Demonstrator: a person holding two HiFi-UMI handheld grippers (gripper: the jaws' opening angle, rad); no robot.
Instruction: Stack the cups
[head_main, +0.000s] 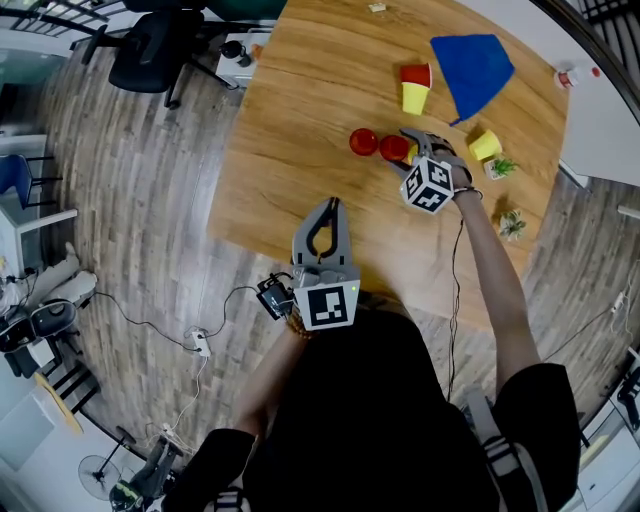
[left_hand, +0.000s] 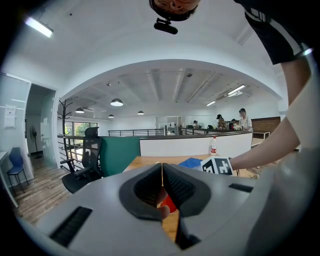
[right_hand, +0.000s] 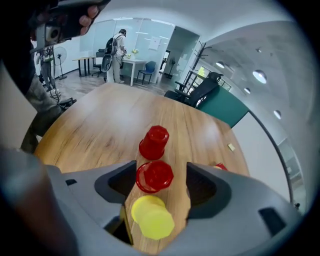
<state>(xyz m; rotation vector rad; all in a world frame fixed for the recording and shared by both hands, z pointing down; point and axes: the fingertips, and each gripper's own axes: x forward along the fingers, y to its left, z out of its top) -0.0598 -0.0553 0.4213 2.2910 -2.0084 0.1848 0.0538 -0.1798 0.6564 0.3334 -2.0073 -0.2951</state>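
We hold the right gripper (head_main: 408, 148) tilted down over the middle of the table (head_main: 290, 190), its jaws wide apart and gripping nothing. In the right gripper view a yellow cup (right_hand: 152, 216) sits upside down between the jaws, with bare wood showing along one side of it. A red cup (right_hand: 154, 176) stands just past it at the jaw tips, and a second red cup (right_hand: 154, 141) lies beyond, so that the three make a row. Toward the far edge a red-on-yellow pair (head_main: 415, 88) stands beside a blue cloth (head_main: 472, 72). A lone yellow cup (head_main: 485, 145) sits near the right edge, by a small plant (head_main: 500, 167). Our left gripper (head_main: 331, 205) hangs over the near edge, jaws pressed together and empty.
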